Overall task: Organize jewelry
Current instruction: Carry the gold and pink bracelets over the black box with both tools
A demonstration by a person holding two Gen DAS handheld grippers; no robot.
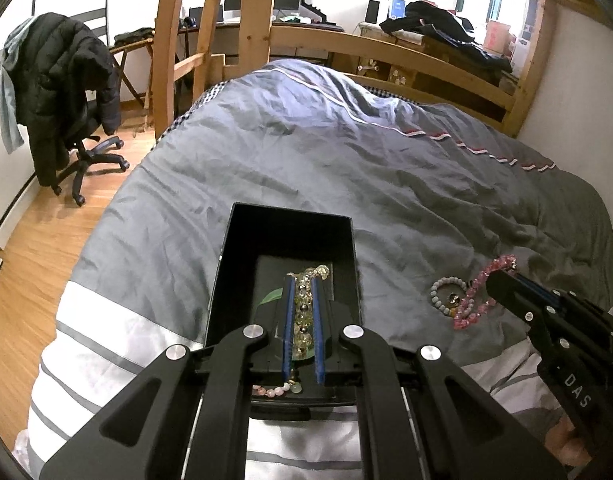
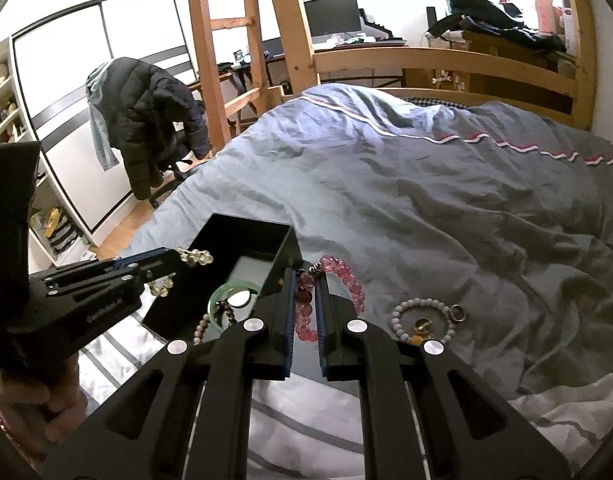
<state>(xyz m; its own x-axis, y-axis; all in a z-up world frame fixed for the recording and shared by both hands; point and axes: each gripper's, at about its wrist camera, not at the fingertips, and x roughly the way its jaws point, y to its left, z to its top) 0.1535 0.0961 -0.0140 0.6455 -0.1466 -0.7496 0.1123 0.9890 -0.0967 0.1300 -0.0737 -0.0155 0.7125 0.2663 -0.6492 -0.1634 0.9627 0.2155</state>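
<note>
Hovering over the black box [image 1: 226, 280], our left gripper [image 1: 304, 280] is clamping yellow beads [image 1: 302, 312]; beside it, our right gripper [image 2: 306, 276] is pinching the pink bracelet [image 2: 346, 276].

Bedroom: wooden bunk bed [image 1: 386, 46], gray duvet [image 1: 326, 152].

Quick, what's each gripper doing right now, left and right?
Left gripper: closed on the yellow bead bracelet, above the black box.
Right gripper: closed on the pink bead bracelet, beside the box.
</note>
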